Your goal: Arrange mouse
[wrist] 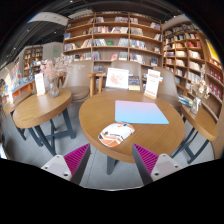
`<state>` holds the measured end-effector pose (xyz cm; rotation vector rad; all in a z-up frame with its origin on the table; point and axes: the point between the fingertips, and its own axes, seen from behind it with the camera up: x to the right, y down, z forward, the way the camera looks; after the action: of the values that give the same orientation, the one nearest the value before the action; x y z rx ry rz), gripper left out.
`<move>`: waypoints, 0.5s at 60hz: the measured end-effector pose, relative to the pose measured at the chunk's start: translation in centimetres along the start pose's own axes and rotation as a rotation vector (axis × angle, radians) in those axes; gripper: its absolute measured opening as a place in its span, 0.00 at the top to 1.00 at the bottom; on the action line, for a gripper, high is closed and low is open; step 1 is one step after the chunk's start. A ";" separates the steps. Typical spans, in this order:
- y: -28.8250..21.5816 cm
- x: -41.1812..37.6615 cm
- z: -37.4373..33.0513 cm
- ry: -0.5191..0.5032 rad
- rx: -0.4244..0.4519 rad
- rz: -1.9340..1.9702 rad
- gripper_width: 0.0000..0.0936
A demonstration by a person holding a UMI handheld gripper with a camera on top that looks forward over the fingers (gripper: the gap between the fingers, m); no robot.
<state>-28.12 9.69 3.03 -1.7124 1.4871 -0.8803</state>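
The mouse (117, 133), a small pale shape with a reddish marking, sits near the lower middle of the frame on the near edge of a round wooden table (165, 132), just in front of a light blue mat (142, 112) that lies flat at the table's centre. It appears to rest on or beside something flat and white, though that is too small to make out. The mat looks like the natural home for it, so the arranging most likely means carrying the mouse onto that blue surface. The hand-held gripper (108, 160) hangs at the bottom of the frame with its two fingers spread wide and nothing between them, the magenta pads (76, 155) facing inward, short of the table edge and roughly lined up on the mouse, as suits an approach. Upright cards (118, 77) stand at the table's far side, a second round table (38, 106) is at left, and bookshelves (110, 35) fill the upper frame.
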 end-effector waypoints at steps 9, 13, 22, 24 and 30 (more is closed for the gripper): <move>0.2 -0.8 2.5 0.004 -0.020 0.010 0.08; 0.2 -0.5 3.7 0.023 -0.026 0.011 0.08; 0.3 0.1 6.5 0.041 -0.058 0.046 0.09; 0.3 0.1 6.9 0.038 -0.067 0.055 0.08; -0.3 -0.2 8.0 0.017 -0.058 0.064 0.08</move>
<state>-21.19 10.46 -0.95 -1.6928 1.5843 -0.8274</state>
